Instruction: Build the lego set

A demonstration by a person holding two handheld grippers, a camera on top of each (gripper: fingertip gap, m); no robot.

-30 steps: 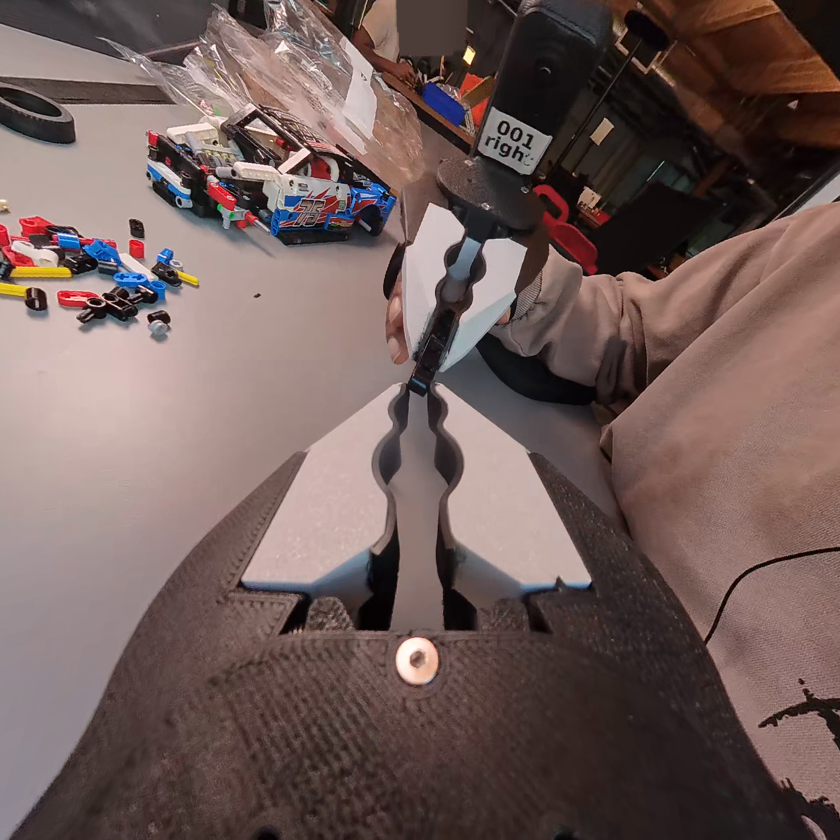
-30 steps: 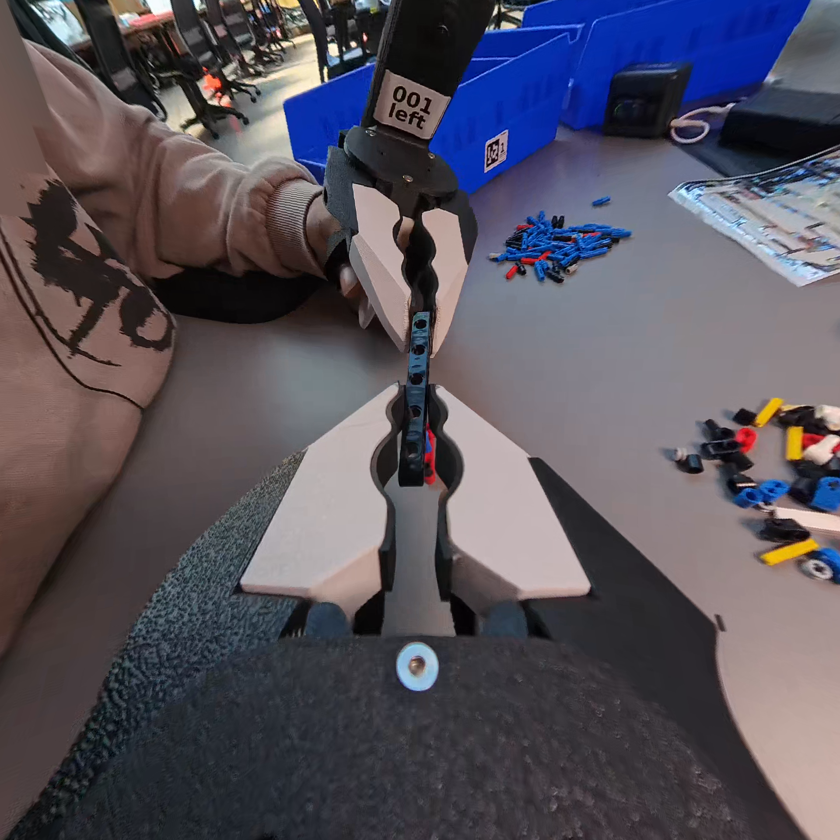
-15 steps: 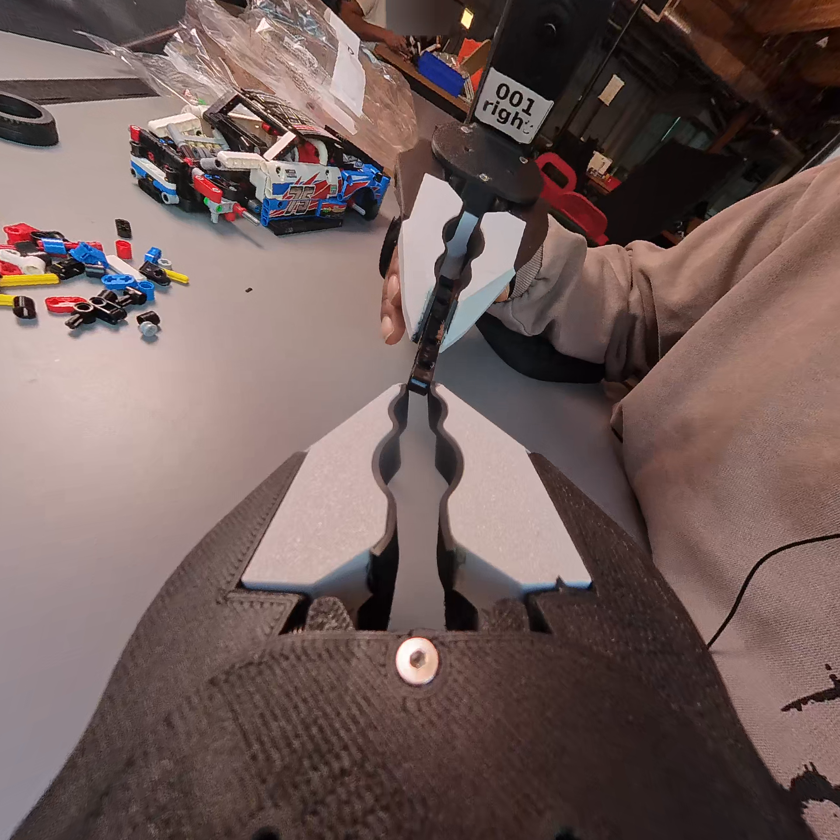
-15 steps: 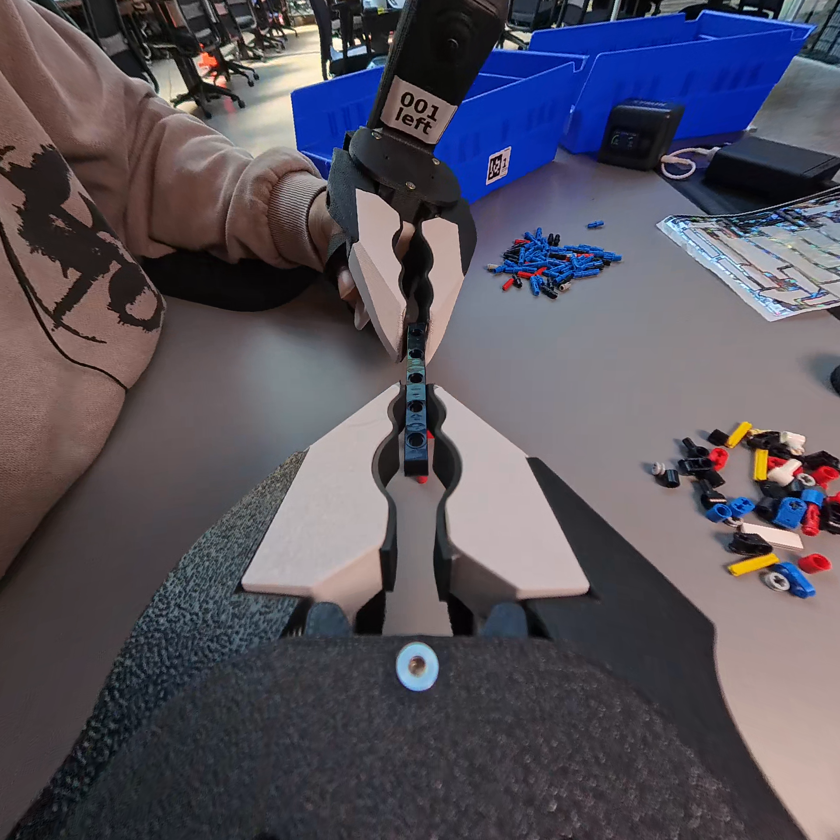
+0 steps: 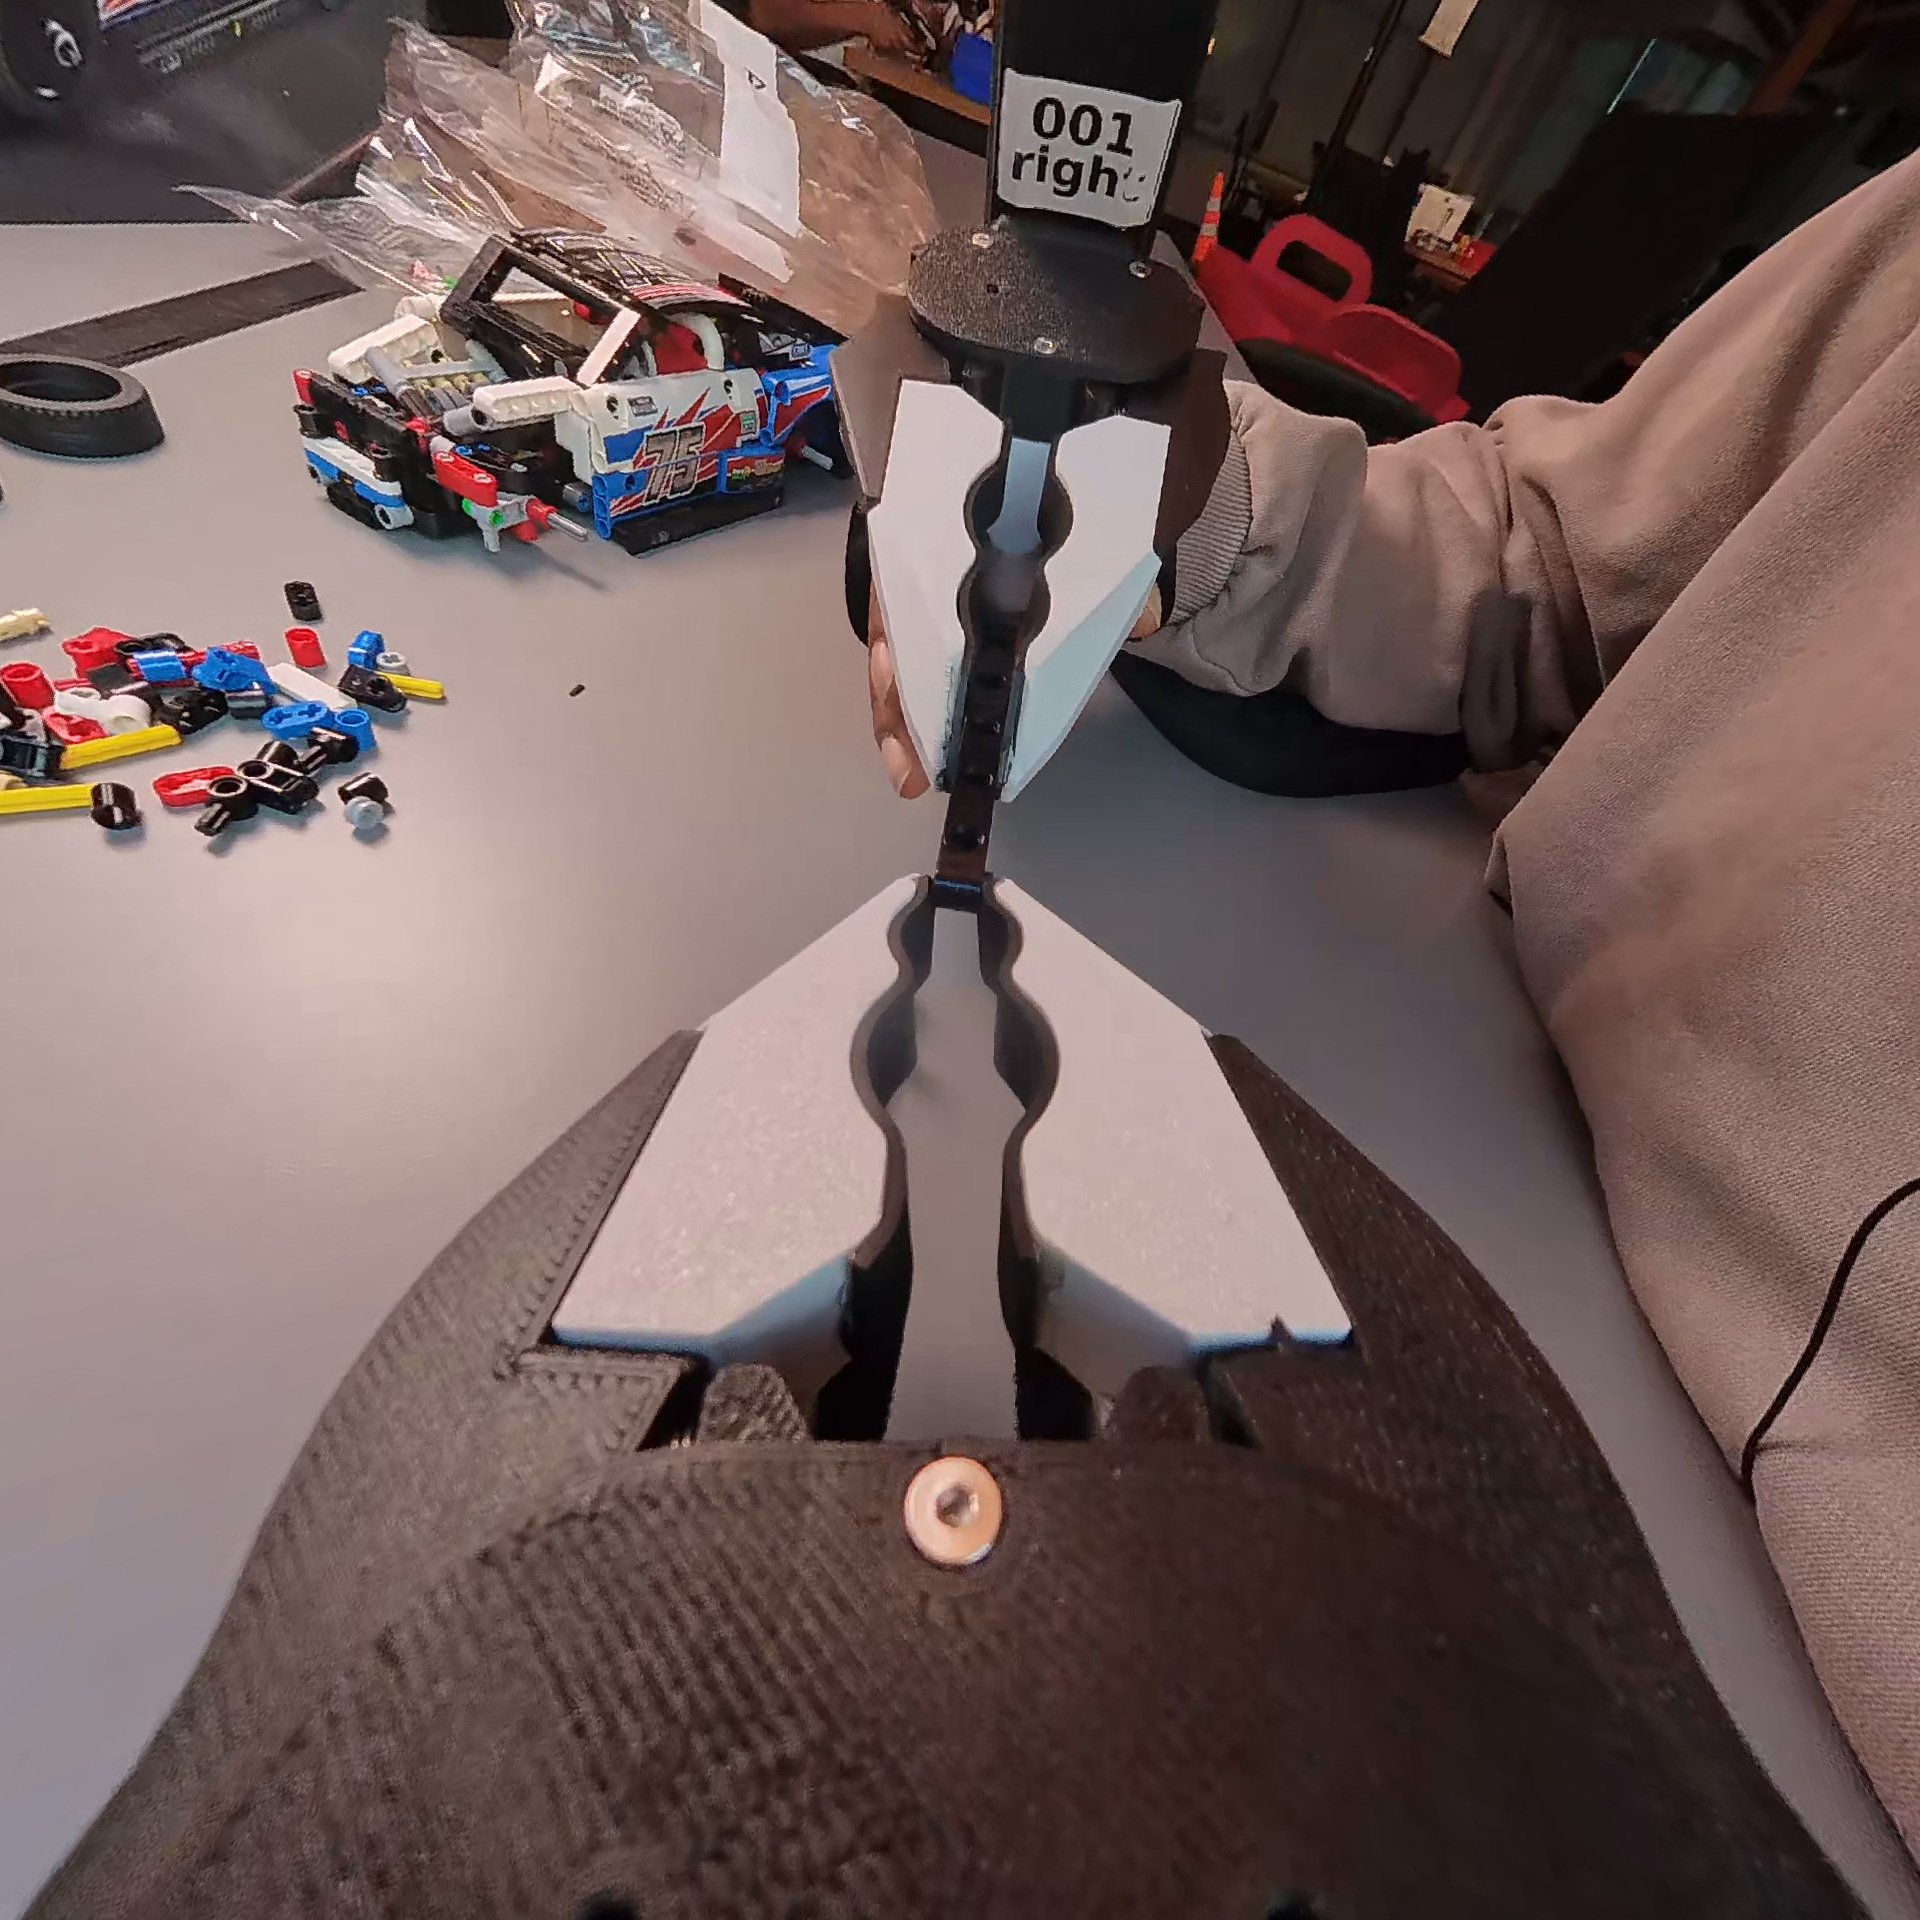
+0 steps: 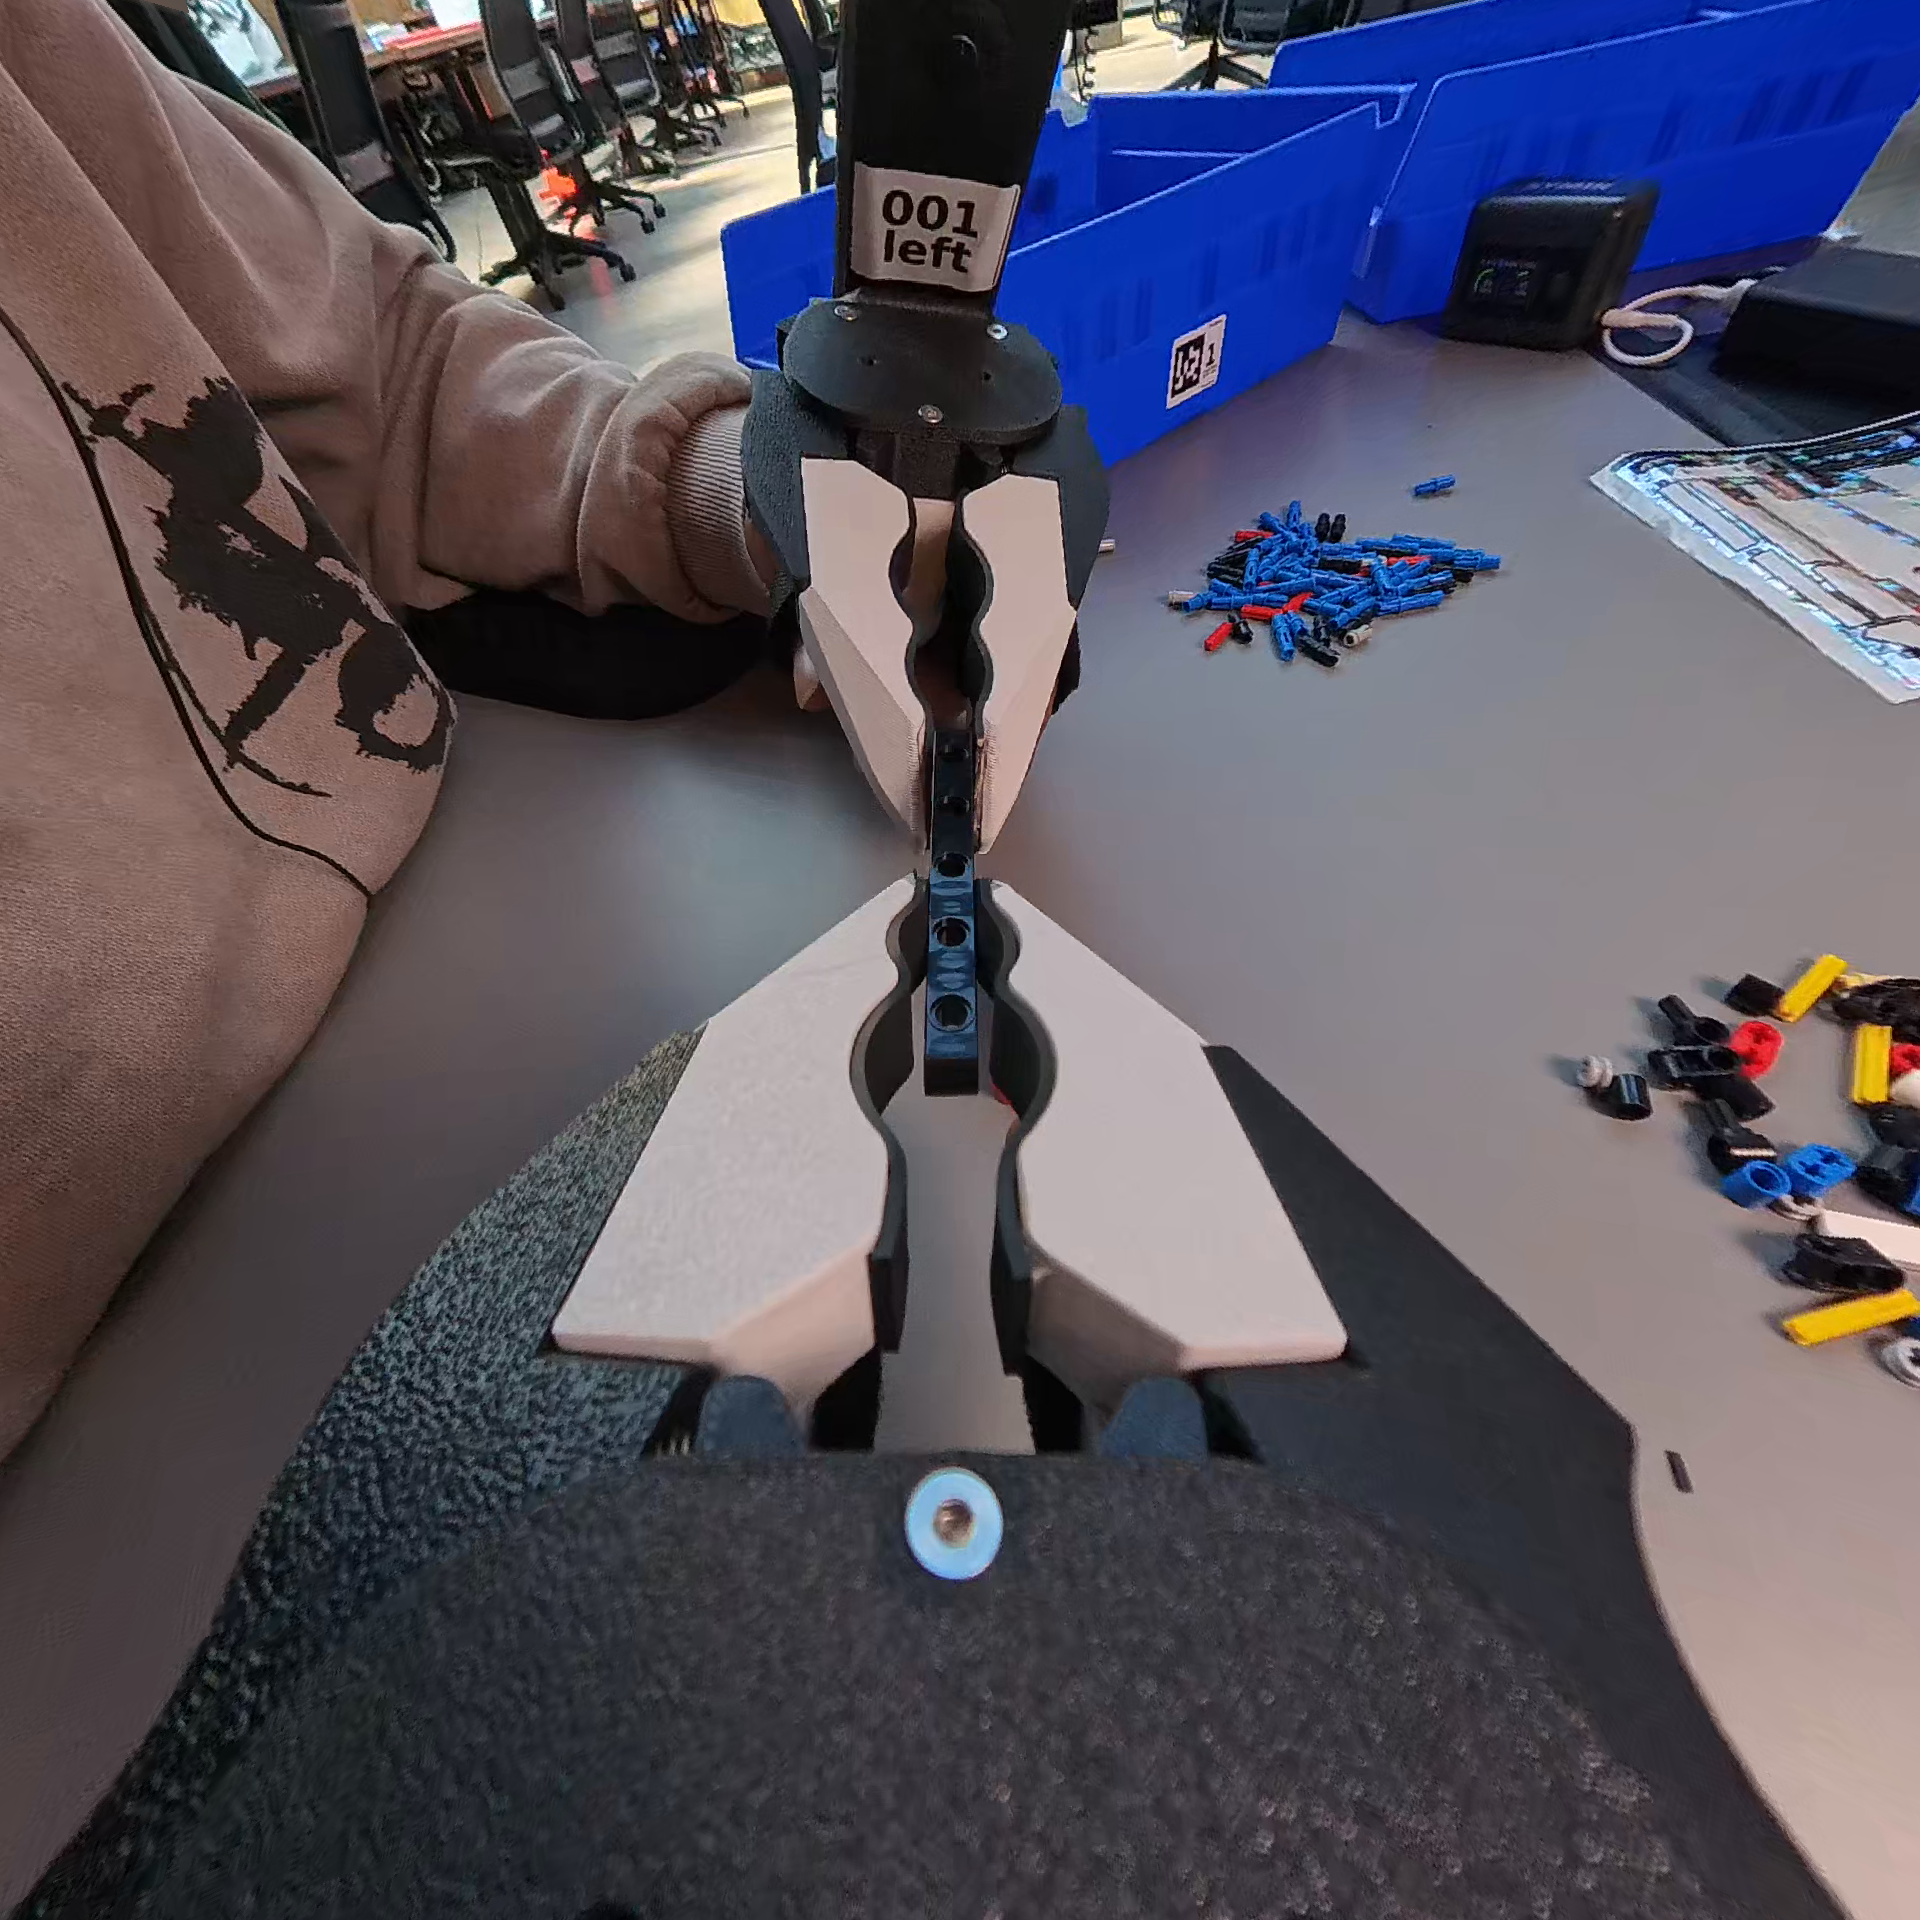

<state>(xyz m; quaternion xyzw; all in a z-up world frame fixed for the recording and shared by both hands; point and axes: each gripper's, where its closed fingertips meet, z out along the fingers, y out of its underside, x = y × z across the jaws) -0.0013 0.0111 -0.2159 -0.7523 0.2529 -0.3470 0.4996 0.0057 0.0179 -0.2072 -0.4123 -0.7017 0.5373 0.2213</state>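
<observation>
Here both hand-held grippers, left (image 5: 958,883) and right (image 6: 951,883), clamp one black beam (image 6: 951,977) end to end; keeping it straight probably avoids twisting loose.

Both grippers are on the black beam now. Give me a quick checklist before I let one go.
1. Right gripper shut on black beam: ok.
2. Left gripper pinching the beam's end at its tips: ok, shallow hold.
3. Beam straight between both: ok.
4. Red piece behind the beam, seated: cannot tell.
5. Grey table under the beam bare: ok.
6. Lego car well off to the side: ok.
</observation>
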